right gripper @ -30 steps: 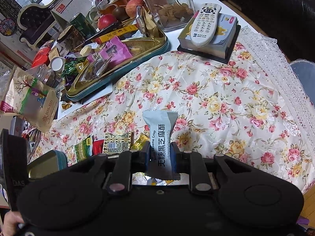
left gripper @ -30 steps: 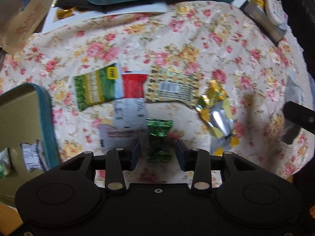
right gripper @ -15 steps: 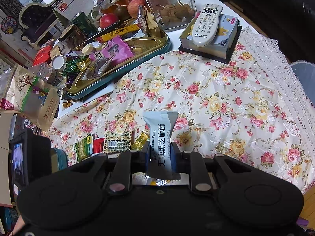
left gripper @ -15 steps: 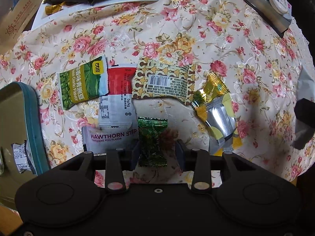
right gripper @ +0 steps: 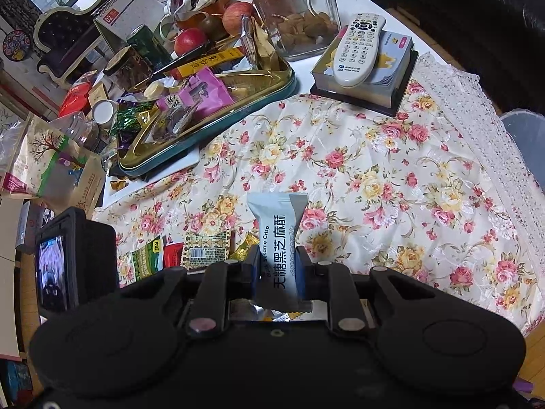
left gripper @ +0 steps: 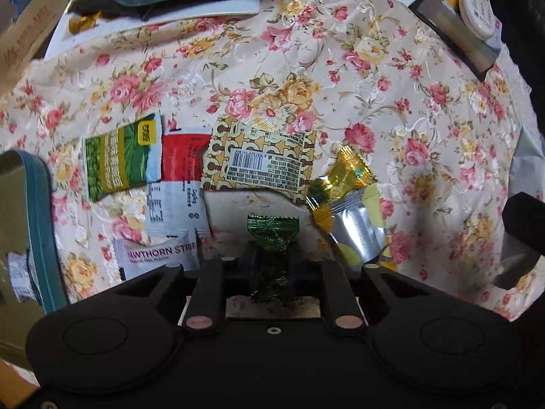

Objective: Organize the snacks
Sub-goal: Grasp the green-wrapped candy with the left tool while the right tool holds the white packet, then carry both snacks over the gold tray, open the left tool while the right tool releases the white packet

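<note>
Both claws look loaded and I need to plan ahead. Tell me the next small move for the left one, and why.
Probably carry the green candy left and release it into the teal-rimmed tin. The left claw is shut on it, that tin sits just beside it, and one wrapped snack already lies inside.

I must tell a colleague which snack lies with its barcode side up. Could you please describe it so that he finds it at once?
Look at the flowered tablecloth, where a row of flat snack packets lies. The barcode packet lies in that row, right of the red packet and left of the gold candy. Only it has a tan puzzle-like pattern with a white barcode label.
</note>
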A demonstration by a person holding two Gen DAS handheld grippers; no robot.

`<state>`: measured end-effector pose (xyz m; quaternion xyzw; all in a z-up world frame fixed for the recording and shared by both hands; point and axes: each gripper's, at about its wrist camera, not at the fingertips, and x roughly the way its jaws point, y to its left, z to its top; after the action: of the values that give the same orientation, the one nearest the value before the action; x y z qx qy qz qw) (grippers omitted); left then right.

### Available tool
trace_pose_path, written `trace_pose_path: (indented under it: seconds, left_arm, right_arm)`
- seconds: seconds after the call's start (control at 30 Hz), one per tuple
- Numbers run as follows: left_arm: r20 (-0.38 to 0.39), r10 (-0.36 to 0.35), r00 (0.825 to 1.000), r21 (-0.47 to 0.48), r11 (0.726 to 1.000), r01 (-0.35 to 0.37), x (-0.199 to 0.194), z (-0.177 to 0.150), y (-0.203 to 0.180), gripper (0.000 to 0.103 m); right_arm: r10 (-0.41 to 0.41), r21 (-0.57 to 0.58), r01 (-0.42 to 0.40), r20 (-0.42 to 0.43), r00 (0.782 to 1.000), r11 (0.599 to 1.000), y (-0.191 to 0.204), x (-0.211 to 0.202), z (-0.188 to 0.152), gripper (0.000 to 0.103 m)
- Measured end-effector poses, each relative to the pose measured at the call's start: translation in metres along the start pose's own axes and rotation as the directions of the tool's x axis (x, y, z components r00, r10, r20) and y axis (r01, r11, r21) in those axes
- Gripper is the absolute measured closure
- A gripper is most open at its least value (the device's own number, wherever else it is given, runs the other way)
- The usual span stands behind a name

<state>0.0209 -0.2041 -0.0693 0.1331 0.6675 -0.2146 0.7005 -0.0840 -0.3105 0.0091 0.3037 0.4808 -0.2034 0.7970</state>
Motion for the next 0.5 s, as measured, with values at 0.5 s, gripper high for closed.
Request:
trace_pose_path:
  seconds: [0.5]
  left_arm:
    - [0.152,0.031,0.988,-0.113,0.993,-0.014,-0.077,0.003,0.066,0.080]
  right_arm:
    - [-0.009,0.025,0.008,0.040,0.999,1.000,0.013,-0.005,0.014,0.081]
